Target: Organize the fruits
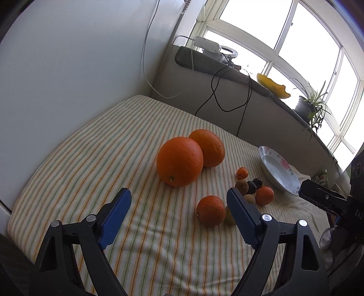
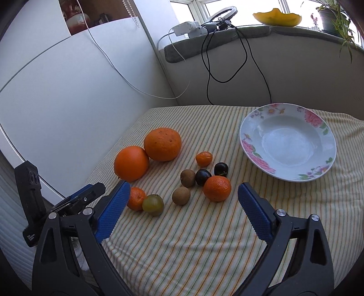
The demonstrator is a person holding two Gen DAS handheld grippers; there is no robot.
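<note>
Two big oranges point(image 2: 131, 162) point(image 2: 162, 144) touch each other on the striped cloth. Near them lie three mandarins point(image 2: 217, 188), two brown kiwis point(image 2: 188, 178), two dark plums point(image 2: 203, 177) and a green plum point(image 2: 153, 204). An empty flowered plate point(image 2: 287, 141) stands at the right. My right gripper point(image 2: 183, 185) is open, low over the cloth just short of the small fruits. My left gripper point(image 1: 178, 195) is open too, in front of the nearer big orange point(image 1: 179, 161), with a mandarin point(image 1: 211, 210) beside its right finger. The plate point(image 1: 278, 170) lies to its far right.
A white cabinet wall point(image 2: 68, 91) borders the table on the left. Behind is a grey windowsill point(image 2: 218, 43) with a power strip, hanging black and white cables point(image 2: 227, 68), a yellow dish point(image 2: 277, 17) and a potted plant point(image 1: 311, 107). The cloth's near part is bare.
</note>
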